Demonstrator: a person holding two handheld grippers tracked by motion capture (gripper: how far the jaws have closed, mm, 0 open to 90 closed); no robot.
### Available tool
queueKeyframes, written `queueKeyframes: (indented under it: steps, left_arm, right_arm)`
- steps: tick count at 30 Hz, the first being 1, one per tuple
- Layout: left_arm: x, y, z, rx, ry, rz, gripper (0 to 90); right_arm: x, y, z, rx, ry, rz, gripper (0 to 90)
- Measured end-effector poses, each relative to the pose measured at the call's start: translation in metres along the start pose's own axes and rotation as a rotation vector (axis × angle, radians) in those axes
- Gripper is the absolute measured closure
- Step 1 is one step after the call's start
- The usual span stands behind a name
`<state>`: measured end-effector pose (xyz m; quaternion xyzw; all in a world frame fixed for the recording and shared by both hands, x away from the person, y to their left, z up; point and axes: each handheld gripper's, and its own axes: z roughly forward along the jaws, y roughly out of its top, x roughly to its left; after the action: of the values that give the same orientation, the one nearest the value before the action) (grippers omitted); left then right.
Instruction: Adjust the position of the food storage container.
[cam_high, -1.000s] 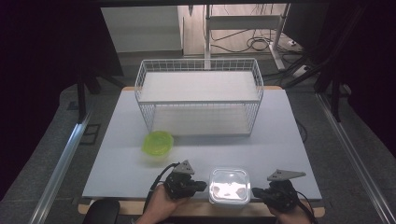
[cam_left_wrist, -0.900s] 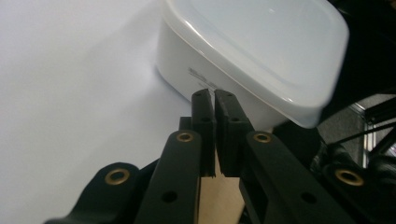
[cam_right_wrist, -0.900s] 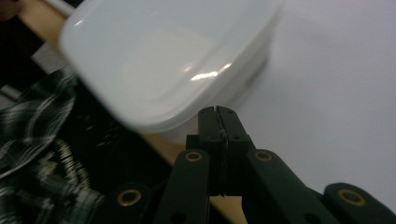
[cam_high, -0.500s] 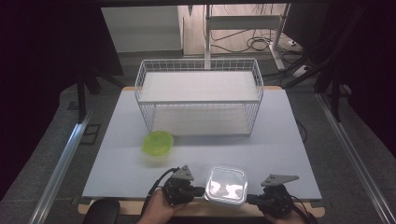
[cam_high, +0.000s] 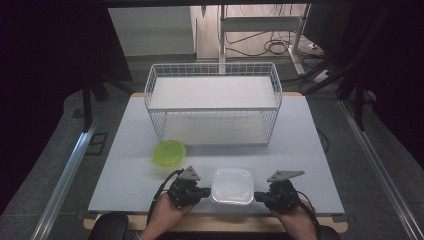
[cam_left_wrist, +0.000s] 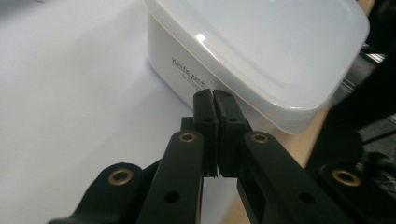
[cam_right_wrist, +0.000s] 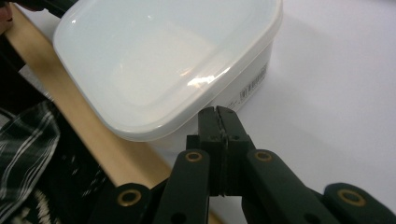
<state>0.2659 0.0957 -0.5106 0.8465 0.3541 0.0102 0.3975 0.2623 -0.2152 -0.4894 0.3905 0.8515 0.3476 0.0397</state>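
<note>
Both grippers flank lidded white plastic container (cam_high: 231, 185) at table (cam_high: 125, 150) front edge.
L gripper (cam_high: 204, 191) & R gripper (cam_high: 259, 196) both clenched on nothing, tips just beside container's side walls, pointing inward, hands low at front edge. Risk: uneven push w/ closed tips could twist box or slide it off the front edge. Green lid (cam_high: 169, 152) sits apart, front-left of wire basket (cam_high: 212, 107).

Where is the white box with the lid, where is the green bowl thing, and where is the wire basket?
white lidded box (cam_high: 231, 185), high view, middle of its lid.
green bowl (cam_high: 168, 152), high view, its centre.
wire basket (cam_high: 212, 109), high view, front top rim.
</note>
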Motion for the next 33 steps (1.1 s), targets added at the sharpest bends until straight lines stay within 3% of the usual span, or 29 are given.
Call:
queueKeyframes:
  steps: [3, 8, 12, 14, 19, 23, 24, 25, 27, 28, 33]
  left_arm:
    - [0.009, 0.002, -0.003, 0.000, 0.030, -0.009, 89.7]
    - [0.019, 0.003, -0.006, -0.002, 0.044, -0.014, 89.7]
    - [0.022, 0.002, -0.009, -0.008, 0.048, -0.015, 87.8]
    - [0.024, 0.001, -0.014, -0.011, 0.069, -0.001, 85.2]
    - [0.028, -0.003, -0.026, -0.047, 0.096, 0.024, 67.4]
    - [0.031, -0.008, -0.037, -0.093, 0.103, 0.052, 46.2]
    - [0.031, -0.008, -0.037, -0.093, 0.103, 0.052, 41.9]
    - [0.032, -0.010, -0.039, -0.103, 0.100, 0.062, 41.9]
    - [0.030, -0.013, -0.041, -0.119, 0.104, 0.088, 28.0]
    - [0.028, -0.016, -0.043, -0.125, 0.106, 0.105, 25.7]
    - [0.026, -0.016, -0.039, -0.107, 0.107, 0.120, 12.3]
  right_arm:
    - [-0.003, 0.011, 0.009, -0.003, -0.002, -0.013, 89.5]
    - [-0.007, 0.029, 0.023, -0.009, -0.023, -0.035, 89.5]
    - [-0.010, 0.031, 0.026, -0.020, -0.003, -0.041, 89.1]
    - [-0.009, 0.029, 0.025, -0.030, -0.018, -0.057, 85.0]
    - [-0.011, 0.026, 0.018, -0.071, -0.045, -0.084, 71.7]
    - [-0.016, 0.021, 0.014, -0.106, -0.057, -0.099, 53.7]
    - [-0.016, 0.021, 0.014, -0.106, -0.057, -0.099, 53.7]
    - [-0.017, 0.020, 0.012, -0.111, -0.049, -0.097, 49.6]
    - [-0.019, 0.018, 0.010, -0.134, -0.046, -0.104, 36.7]
    - [-0.020, 0.017, 0.009, -0.138, -0.041, -0.108, 33.5]
    - [-0.026, 0.014, 0.008, -0.154, -0.014, -0.077, 22.9]
